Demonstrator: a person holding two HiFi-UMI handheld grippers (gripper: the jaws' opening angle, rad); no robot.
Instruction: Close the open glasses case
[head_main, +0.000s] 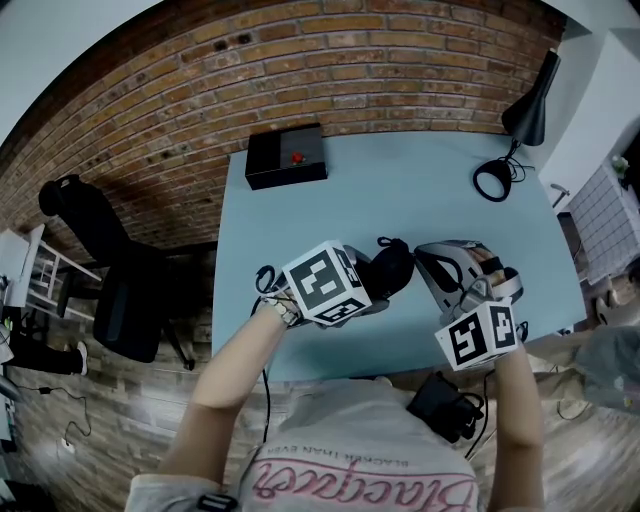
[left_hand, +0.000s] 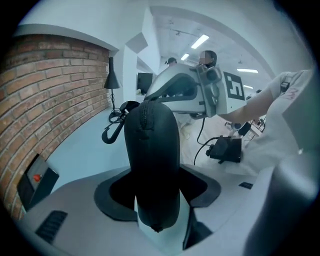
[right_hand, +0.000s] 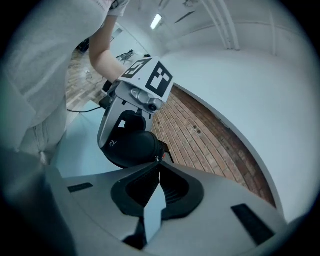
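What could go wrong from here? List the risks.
1. The left gripper clamps the case near one end only; it could twist or slip when the zipper is tugged.
2. The right gripper has its jaws shut at the case's edge; whether they pinch the zipper is unclear, so they may slip off.

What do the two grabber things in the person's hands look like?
The left gripper and right gripper are pale grey plastic, with black pads inside the jaws. Each carries a white cube printed with black square markers. The person wears a white T-shirt with pink lettering.
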